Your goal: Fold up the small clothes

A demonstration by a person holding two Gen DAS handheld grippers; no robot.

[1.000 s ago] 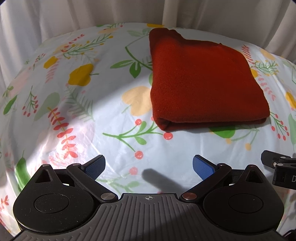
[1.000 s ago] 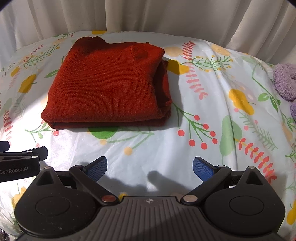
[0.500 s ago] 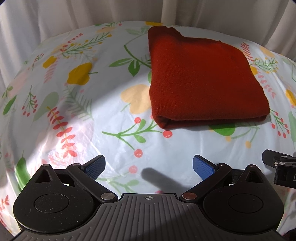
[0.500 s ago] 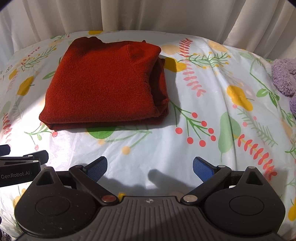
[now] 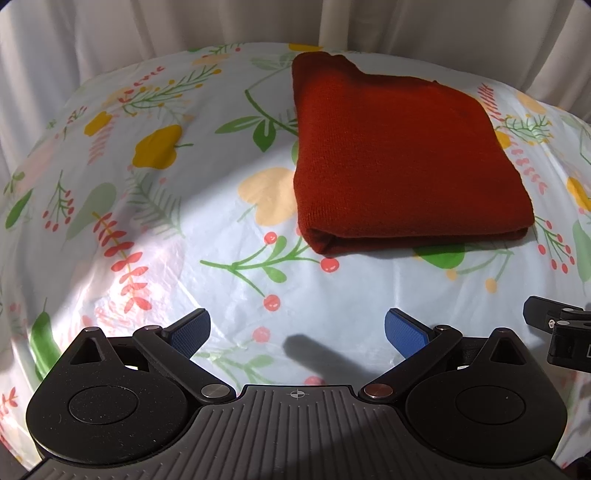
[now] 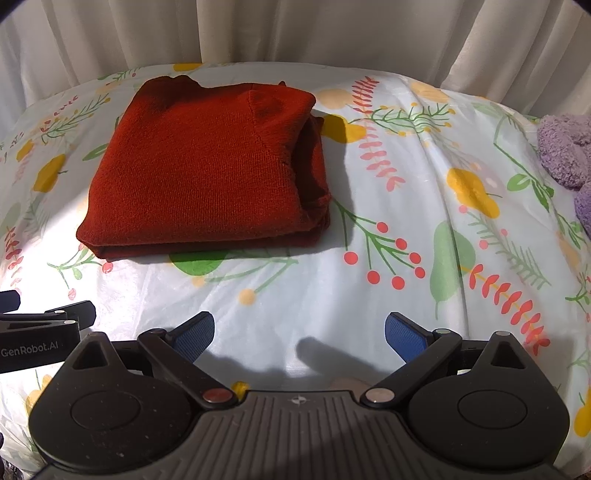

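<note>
A rust-red knit garment lies folded into a neat rectangle on the floral tablecloth. It also shows in the right wrist view, with stacked layers at its right edge. My left gripper is open and empty, hovering near the table's front edge, short of the garment. My right gripper is open and empty too, to the right of the left one. Each gripper's body shows at the edge of the other's view.
A fuzzy purple item lies at the table's right edge. White curtains hang behind the table. Bare floral cloth lies right of the garment and left of it.
Both grippers have drawn back slightly from the garment, which sits a little farther up in the views. Jaws stay open. The garment has not moved.
</note>
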